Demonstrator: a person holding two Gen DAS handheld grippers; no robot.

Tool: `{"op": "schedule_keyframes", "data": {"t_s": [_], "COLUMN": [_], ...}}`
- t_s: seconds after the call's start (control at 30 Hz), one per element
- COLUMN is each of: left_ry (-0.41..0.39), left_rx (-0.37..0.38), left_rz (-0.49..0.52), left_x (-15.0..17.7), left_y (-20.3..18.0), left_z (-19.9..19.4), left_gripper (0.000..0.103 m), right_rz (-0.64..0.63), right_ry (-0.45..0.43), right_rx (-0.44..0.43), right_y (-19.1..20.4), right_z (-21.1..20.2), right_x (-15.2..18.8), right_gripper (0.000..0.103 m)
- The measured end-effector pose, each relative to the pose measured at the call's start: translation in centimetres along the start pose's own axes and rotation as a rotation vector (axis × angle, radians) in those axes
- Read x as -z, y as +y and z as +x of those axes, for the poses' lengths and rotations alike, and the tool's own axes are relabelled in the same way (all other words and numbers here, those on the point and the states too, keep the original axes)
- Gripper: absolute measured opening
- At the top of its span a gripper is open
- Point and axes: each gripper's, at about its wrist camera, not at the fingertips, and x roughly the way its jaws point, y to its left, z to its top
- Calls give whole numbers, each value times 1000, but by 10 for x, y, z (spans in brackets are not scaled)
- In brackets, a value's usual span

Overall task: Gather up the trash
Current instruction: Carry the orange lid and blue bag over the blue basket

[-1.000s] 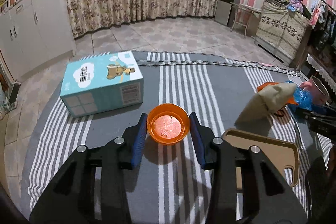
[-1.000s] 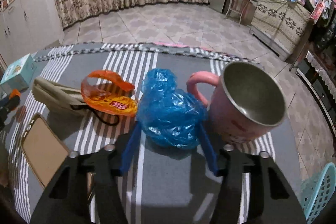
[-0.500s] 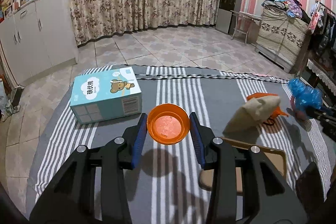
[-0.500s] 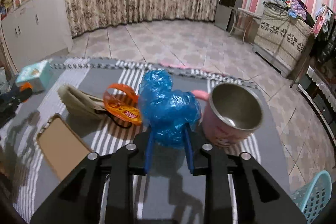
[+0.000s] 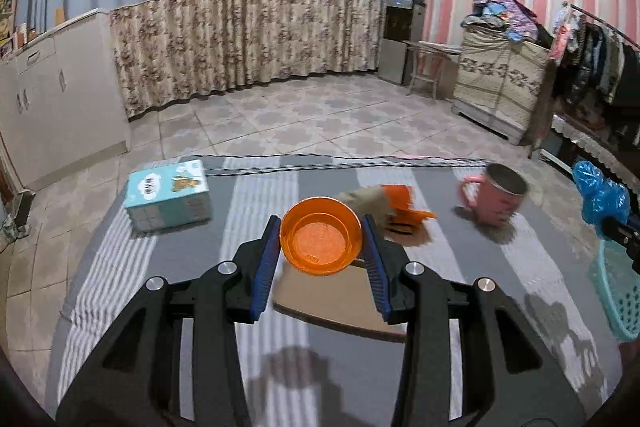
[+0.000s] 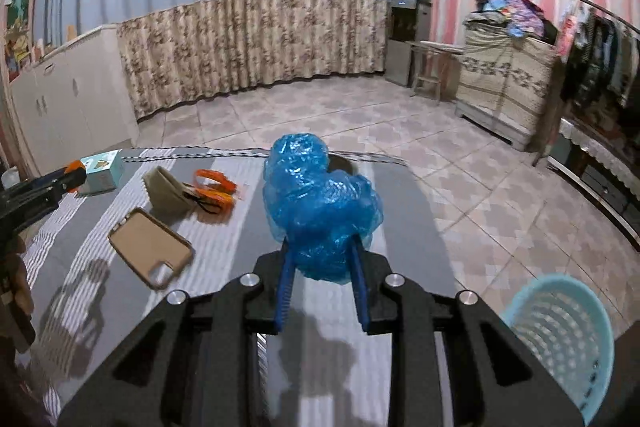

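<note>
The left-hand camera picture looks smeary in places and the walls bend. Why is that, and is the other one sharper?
Left wrist view: the pink metal mug and the crumpled orange wrapper are smeared by motion blur, while the round orange plastic lid held in the left claw stays crisp. Right wrist view: sharper overall; the crinkled blue plastic bag is clear. Both fisheye views curve the room's edges.

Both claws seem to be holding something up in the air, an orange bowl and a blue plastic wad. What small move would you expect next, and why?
Probably the right gripper swings a little to its right and down, toward the light blue basket beside the table. It is shut on the blue plastic bag, lifted clear of the striped tablecloth, and the basket looks like the nearest bin. The left gripper holds the orange bowl farther away.
</note>
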Motion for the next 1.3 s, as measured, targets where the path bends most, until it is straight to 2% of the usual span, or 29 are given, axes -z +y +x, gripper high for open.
{"op": "schedule_keyframes", "data": {"t_s": [0.13, 0.3, 0.57, 0.73, 1.0, 1.17, 1.3], "left_ry": [-17, -40, -22, -15, 11, 62, 82], "left_rx": [43, 86, 173, 246, 388, 467, 488], "left_rz": [27, 96, 171, 186, 272, 313, 373], "left_x": [5, 9, 20, 29, 57, 79, 94], "left_y": [-36, -93, -176, -227, -326, -377, -407], "left_z": [-19, -36, -35, -29, -18, -8, -2], "left_gripper": [39, 39, 39, 39, 40, 40, 40], "right_rz": [40, 115, 250, 251, 291, 291, 313], "right_ry": [-14, -36, -38, -23, 16, 28, 38], "right_rx": [61, 177, 270, 296, 318, 319, 317], "right_y": [-43, -104, -181, -207, -238, -246, -256], "right_z": [-28, -57, -62, -57, -50, -45, -45], "right_x": [18, 44, 71, 74, 85, 87, 91], "right_gripper": [26, 26, 26, 26, 26, 26, 26]}}
